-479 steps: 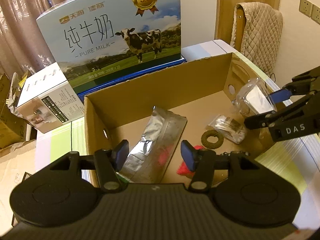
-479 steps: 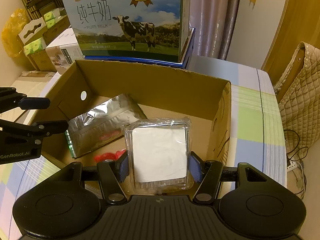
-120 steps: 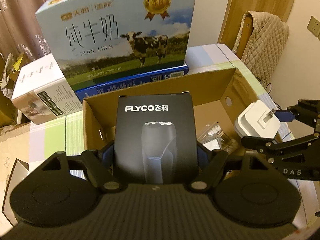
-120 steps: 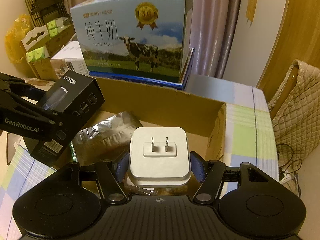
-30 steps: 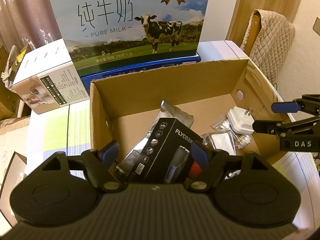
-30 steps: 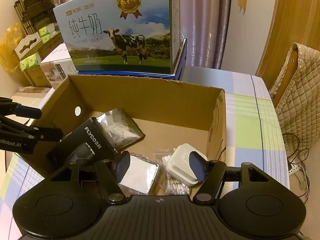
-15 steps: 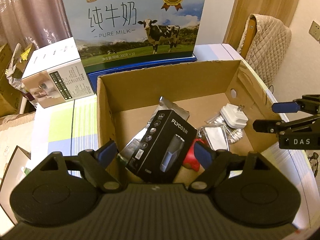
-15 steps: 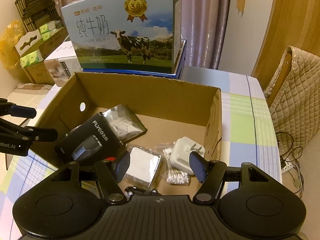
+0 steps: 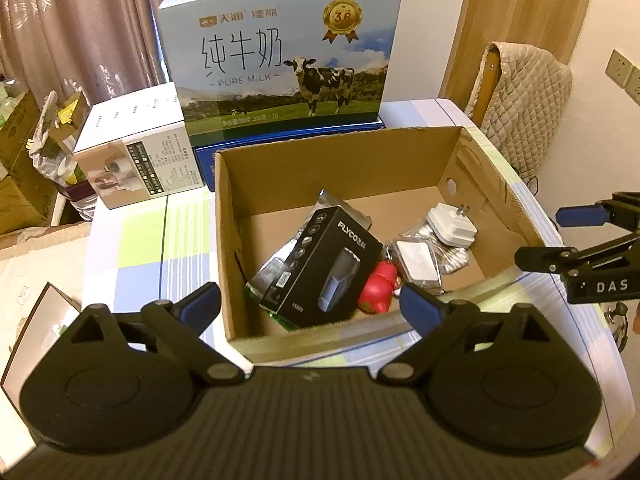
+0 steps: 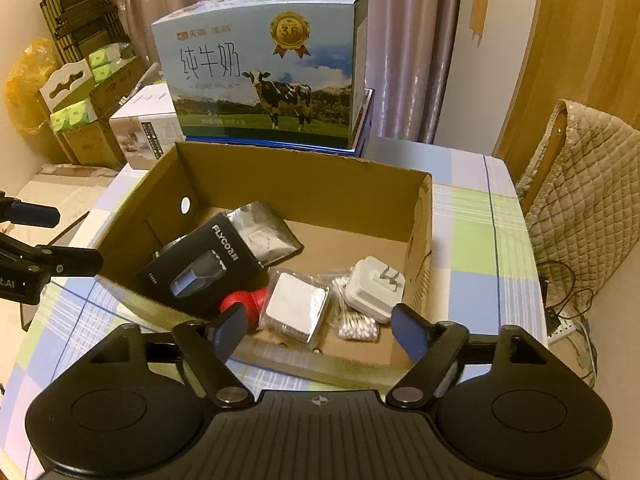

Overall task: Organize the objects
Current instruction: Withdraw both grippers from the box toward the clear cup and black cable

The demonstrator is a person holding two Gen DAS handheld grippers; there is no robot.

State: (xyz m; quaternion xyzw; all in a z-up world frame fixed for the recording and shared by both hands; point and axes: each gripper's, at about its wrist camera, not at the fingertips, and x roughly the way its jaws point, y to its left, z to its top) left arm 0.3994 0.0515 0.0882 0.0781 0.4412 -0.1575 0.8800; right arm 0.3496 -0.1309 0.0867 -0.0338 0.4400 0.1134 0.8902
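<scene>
Both grippers hang empty over a cardboard box (image 9: 336, 184) of sorted items on the checked counter (image 9: 132, 248)

The left gripper (image 9: 310, 306) and the right gripper (image 10: 320, 330) hover at the box's near edge, each with its blue-padded fingers (image 10: 408, 332) spread wide and holding nothing. Inside the box, a black FLYCO shaver carton (image 9: 320, 268) lies tilted across a silver foil pouch (image 10: 264, 232); a red toy (image 9: 378, 288) sits just beside the carton, next to a clear-wrapped white pad (image 10: 294, 310). A white plug adapter (image 10: 374, 284) rests prongs-up on a bag of cotton swabs (image 10: 356, 324) near the right wall. A pure-milk carton (image 9: 280, 64) stands behind the box
</scene>
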